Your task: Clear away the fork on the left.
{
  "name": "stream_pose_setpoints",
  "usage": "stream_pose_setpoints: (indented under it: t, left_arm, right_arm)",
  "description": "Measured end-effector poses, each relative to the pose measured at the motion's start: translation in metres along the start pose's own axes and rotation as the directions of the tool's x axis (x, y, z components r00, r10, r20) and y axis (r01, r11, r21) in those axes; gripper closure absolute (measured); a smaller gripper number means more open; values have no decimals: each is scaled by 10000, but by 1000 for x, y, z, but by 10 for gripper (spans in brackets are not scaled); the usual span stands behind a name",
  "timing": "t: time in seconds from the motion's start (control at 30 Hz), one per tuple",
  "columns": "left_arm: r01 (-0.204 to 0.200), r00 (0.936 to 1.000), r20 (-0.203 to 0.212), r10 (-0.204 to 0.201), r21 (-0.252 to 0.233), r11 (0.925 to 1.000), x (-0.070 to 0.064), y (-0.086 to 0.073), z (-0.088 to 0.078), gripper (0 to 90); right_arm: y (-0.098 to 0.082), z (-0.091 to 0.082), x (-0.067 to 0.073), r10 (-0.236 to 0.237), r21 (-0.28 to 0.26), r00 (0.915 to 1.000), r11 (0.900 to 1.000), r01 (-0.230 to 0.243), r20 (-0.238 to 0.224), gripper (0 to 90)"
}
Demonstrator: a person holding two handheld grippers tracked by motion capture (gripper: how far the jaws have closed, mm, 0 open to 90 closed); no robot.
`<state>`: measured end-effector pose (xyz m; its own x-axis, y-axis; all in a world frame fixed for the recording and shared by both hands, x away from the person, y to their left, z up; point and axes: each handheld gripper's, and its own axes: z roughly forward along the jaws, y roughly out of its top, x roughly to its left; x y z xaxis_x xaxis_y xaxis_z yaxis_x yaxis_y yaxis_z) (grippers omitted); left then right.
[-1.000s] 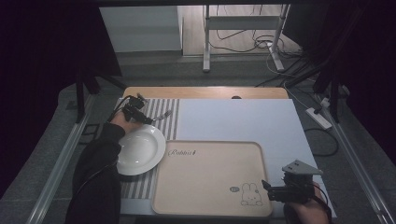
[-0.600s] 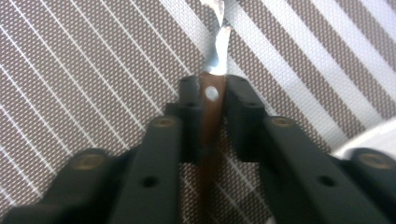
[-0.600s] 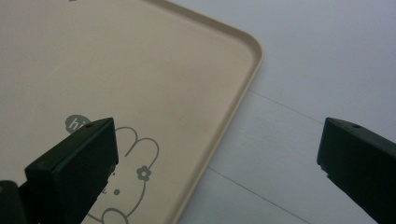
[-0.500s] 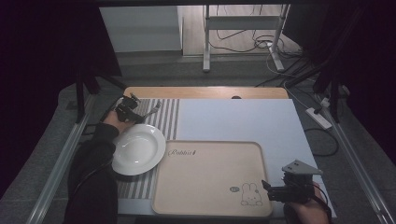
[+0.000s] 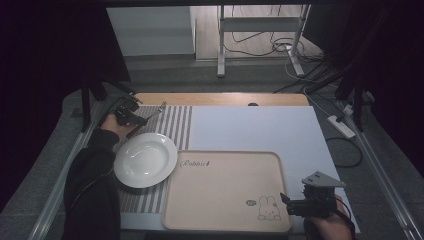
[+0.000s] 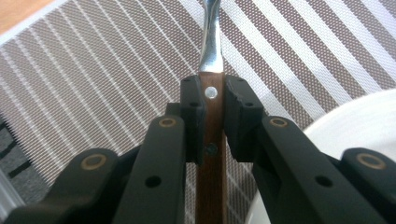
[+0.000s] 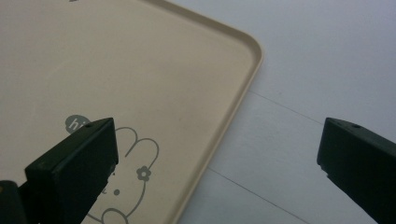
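Left gripper [image 6: 212, 116] jaws clamp a wooden-handled steel fork [image 6: 211, 70]; right gripper [image 7: 217, 158] jaws gape over smooth beige tray [image 7: 140, 70].

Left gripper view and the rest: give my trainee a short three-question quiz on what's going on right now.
1. True or false: the left tongs are shut on a wood-handled utensil.
2. Multiple choice: the white plate rests on A) the beige tray, B) the striped placemat, C) the bare wooden table edge.
3. Fill in: the right tongs hang open over the corner of the tray that has a printed ______ on it.

Key: 1 true. 2 B. 3 rabbit.
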<state>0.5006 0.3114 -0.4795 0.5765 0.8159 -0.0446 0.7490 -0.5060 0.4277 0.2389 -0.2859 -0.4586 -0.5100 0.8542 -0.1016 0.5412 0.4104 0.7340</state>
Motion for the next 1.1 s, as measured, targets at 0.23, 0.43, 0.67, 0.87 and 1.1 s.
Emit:
stream_pose_setpoints:
  t: [0.23, 0.43, 0.67, 0.87, 1.1]
  left_arm:
    - [62, 9995, 306, -57, -164, 9998, -8, -4, -20, 780]
    - [27, 9982, 606, -5, -361, 9993, -20, -10, -26, 780]
    - [-21, 9975, 707, 53, -458, 9989, -36, -17, -25, 780]
    - [-200, 9967, 778, 241, -533, 9984, -52, -23, -24, 780]
    - [-184, 9935, 1104, 259, -680, 9975, -69, -31, -24, 780]
  right_arm:
    - [0, 0, 0, 1, 13, 10000, 10000, -1, -1, 0]
    - [0, 0, 0, -13, 30, 10000, 10000, 13, 20, 0]
    - [0, 0, 0, -5, 35, 10000, 10000, 5, 22, 0]
    - [0, 0, 0, 3, 23, 10000, 10000, -3, 29, 0]
    - [0, 0, 0, -2, 31, 10000, 10000, 2, 18, 0]
